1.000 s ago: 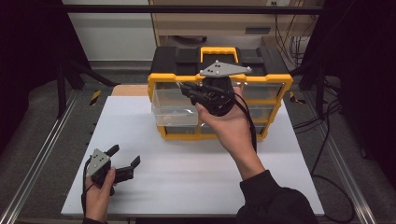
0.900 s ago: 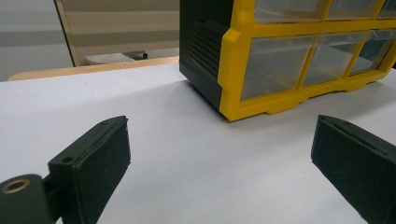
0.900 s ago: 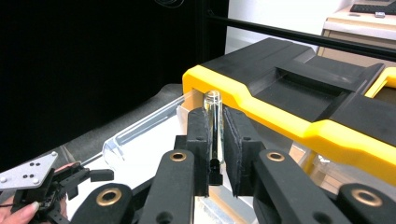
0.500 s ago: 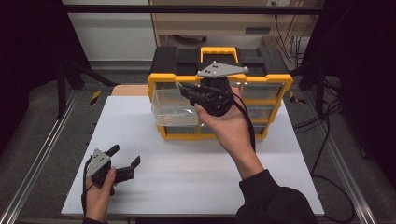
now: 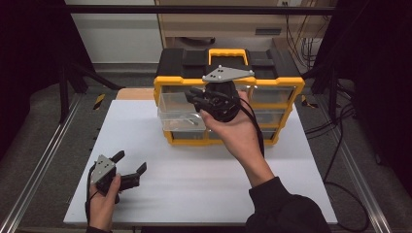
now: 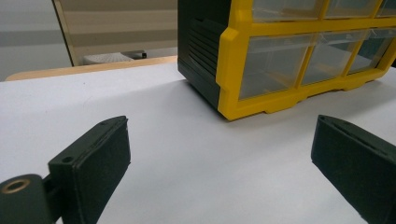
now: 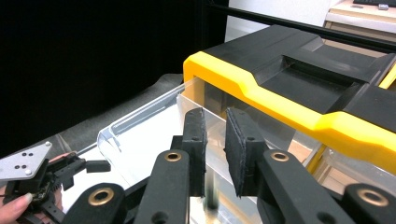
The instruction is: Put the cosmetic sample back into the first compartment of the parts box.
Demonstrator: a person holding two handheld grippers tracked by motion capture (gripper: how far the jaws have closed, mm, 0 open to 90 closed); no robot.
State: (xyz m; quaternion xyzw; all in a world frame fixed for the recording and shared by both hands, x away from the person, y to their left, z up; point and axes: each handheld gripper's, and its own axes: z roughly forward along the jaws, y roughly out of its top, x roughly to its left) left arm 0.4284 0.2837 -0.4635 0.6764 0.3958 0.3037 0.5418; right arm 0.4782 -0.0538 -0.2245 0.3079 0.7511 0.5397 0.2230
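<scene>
A yellow and black drawer organizer (image 5: 286,85) stands at the back of the white table (image 5: 194,194). Its upper left clear drawer (image 5: 175,104) is pulled out, and a small metal item (image 5: 188,120) lies in it. My right gripper (image 5: 194,94) hangs over that drawer (image 7: 140,135), beside the organizer's top edge (image 7: 261,88). Its jaws have just been opening and stand a narrow gap apart (image 7: 215,116). A thin dark piece (image 7: 212,189) shows low in the gap, clear of the pads. My left gripper (image 5: 130,161) rests open near the front left, empty (image 6: 224,140).
The organizer's left corner (image 6: 229,70) with more clear drawers faces the left gripper. Metal rails (image 5: 43,160) run along both sides of the table. Cables (image 5: 340,121) trail over the floor on the right. A wooden board (image 5: 131,93) lies behind the table's left part.
</scene>
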